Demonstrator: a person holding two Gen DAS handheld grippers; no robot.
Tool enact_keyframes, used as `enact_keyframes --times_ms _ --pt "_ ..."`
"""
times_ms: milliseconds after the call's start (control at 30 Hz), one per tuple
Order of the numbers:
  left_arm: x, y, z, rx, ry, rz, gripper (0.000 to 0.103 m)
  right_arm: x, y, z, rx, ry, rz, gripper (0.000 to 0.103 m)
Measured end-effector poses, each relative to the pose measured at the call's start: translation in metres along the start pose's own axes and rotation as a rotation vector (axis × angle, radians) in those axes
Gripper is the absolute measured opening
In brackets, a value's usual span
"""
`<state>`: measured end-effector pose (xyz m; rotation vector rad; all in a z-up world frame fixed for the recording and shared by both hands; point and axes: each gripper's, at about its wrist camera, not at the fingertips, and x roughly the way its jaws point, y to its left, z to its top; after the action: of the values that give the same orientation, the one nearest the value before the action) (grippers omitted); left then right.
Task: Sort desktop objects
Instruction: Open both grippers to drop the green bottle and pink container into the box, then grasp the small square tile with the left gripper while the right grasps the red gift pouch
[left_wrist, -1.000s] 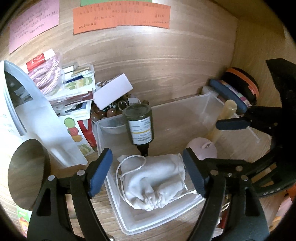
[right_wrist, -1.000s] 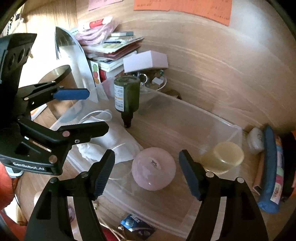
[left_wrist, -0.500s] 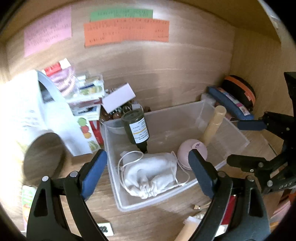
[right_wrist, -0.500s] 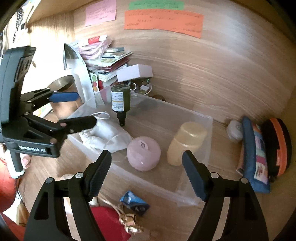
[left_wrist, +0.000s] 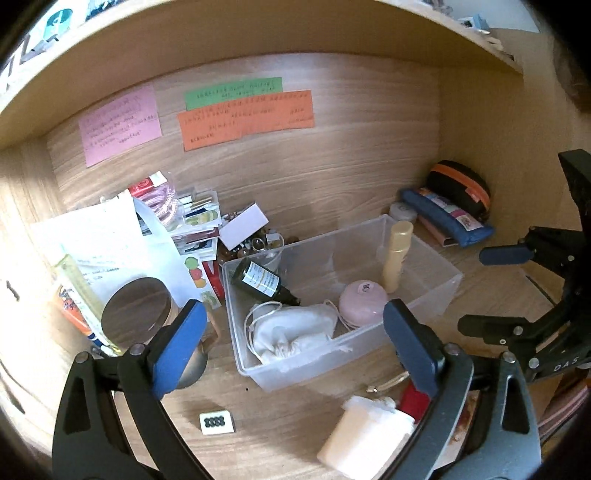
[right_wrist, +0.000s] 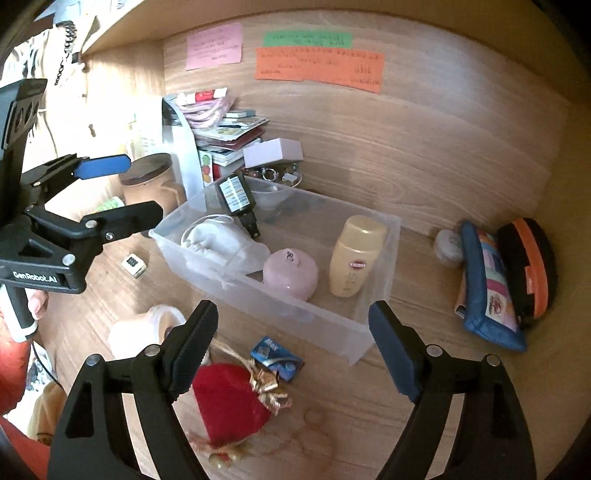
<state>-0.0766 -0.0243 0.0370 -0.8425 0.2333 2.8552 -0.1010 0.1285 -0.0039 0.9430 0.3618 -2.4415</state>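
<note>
A clear plastic bin (left_wrist: 436, 295) (right_wrist: 384, 236) stands on the wooden desk. Inside lie a white drawstring pouch (left_wrist: 291, 332) (right_wrist: 210, 243), a dark green bottle (left_wrist: 262, 282) (right_wrist: 236, 195) leaning over, a pink round case (left_wrist: 362, 301) (right_wrist: 291, 271) and a yellow bottle (left_wrist: 397, 254) (right_wrist: 354, 258) standing upright. My left gripper (left_wrist: 291, 350) is open and empty, held back above the bin's near side. My right gripper (right_wrist: 291, 350) is open and empty, above the desk in front of the bin.
A red pouch with gold ribbon (right_wrist: 229, 402), a blue packet (right_wrist: 277, 360), a white roll (right_wrist: 144, 332) (left_wrist: 369, 435) and a small die (left_wrist: 217, 422) (right_wrist: 133, 264) lie in front. Books, a jar (left_wrist: 136, 310) and pencil cases (right_wrist: 487, 284) line the back.
Both grippers have pulled back and up from the bin, staying open. The green bottle has tipped from upright to leaning. More of the desk and shelf shows.
</note>
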Motion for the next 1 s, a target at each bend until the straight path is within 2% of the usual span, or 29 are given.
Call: enact_keyframes --times_ms 133,300,367,533,667,1000 --pt "-0.016 0.006 -0.005 -0.022 -0.008 -0.016 0.098 -0.014 0.001 -0.009 -0.006 -0.023 0.003 0.082" --pt "-0.036 0.026 -0.012 -0.062 -0.023 0.011 0.100 -0.027 0.002 -0.022 -0.006 -0.046 0.001 0.083" --pt "-0.041 0.035 -0.021 -0.069 -0.018 0.043 0.101 -0.030 0.002 -0.028 0.002 -0.054 0.008 0.084" --pt "-0.032 0.057 -0.049 -0.093 0.062 0.091 0.101 -0.029 0.004 -0.045 0.018 -0.045 0.013 0.086" --pt "-0.009 0.074 -0.075 -0.123 0.164 0.118 0.101 -0.019 0.007 -0.058 0.035 -0.018 0.030 0.086" --pt "0.025 0.081 -0.107 -0.134 0.252 0.090 0.101 0.011 0.023 -0.086 0.017 0.080 0.060 0.086"
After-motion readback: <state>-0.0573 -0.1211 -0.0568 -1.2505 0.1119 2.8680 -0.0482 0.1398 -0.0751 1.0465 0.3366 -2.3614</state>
